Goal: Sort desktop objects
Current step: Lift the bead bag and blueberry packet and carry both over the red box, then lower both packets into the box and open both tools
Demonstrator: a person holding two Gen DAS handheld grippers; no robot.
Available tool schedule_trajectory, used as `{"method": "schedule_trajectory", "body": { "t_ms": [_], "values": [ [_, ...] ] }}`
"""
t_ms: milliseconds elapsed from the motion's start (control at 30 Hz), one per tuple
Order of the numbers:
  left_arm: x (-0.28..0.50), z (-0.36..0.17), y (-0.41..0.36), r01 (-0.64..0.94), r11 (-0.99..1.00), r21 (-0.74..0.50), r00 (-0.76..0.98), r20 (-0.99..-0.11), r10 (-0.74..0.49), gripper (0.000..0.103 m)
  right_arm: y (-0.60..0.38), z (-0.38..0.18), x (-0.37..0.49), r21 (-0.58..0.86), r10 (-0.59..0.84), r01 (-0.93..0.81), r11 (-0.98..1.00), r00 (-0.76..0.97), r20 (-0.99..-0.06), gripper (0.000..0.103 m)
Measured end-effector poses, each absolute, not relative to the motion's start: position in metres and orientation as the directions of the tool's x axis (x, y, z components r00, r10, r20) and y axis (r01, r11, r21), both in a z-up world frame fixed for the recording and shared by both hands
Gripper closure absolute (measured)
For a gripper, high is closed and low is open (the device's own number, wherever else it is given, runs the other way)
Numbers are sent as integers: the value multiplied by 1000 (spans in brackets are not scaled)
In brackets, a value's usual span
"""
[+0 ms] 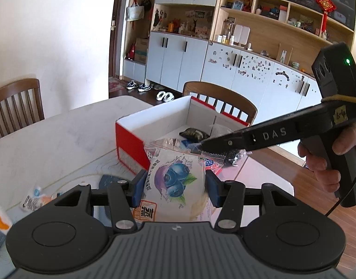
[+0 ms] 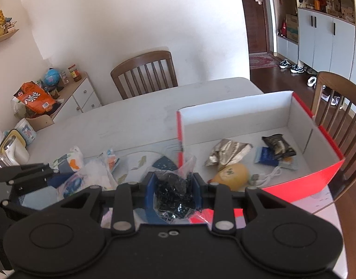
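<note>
The clear plastic bag of small black pieces (image 2: 175, 190) is clamped between the blue pads of the right gripper (image 2: 173, 187), just short of the near left corner of the red-and-white open cardboard box (image 2: 301, 183). The box interior is judged to lie ahead and to the right. The white blueberry-print snack packet (image 1: 175, 183) is gripped upright in the left gripper (image 1: 174, 187), likewise just before the box, with the right gripper the nearer.

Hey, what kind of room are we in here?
Most likely a home dining area by the entryway: a pale table with wooden dining chairs, wall cabinets and shelves of household items, and shoes on the floor by a door.
</note>
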State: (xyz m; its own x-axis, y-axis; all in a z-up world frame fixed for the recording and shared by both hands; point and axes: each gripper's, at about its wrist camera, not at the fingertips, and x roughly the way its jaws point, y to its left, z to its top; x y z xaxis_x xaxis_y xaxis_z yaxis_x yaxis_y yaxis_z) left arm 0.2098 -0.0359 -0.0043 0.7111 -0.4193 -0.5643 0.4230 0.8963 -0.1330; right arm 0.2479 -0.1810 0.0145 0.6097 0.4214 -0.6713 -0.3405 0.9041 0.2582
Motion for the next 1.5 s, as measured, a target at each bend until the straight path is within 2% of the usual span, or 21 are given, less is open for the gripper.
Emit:
{"method": "schedule_trajectory", "body": {
  "t_ms": [667,1000,1500],
  "values": [
    [260,9,-115,443,893,-82,722,-557,-410,51,-270,22,285,223,387,-324,920,653,-651,70],
    [299,14,-130,437,896,-77,725,-559,-402,51,-295,29,315,184,365,-326,927,675,-641,70],
    [374,-13,-148,411,906,-105,669,-640,-378,51,-298,-4,358,170,352,-339,925,603,-716,70]
  ]
}}
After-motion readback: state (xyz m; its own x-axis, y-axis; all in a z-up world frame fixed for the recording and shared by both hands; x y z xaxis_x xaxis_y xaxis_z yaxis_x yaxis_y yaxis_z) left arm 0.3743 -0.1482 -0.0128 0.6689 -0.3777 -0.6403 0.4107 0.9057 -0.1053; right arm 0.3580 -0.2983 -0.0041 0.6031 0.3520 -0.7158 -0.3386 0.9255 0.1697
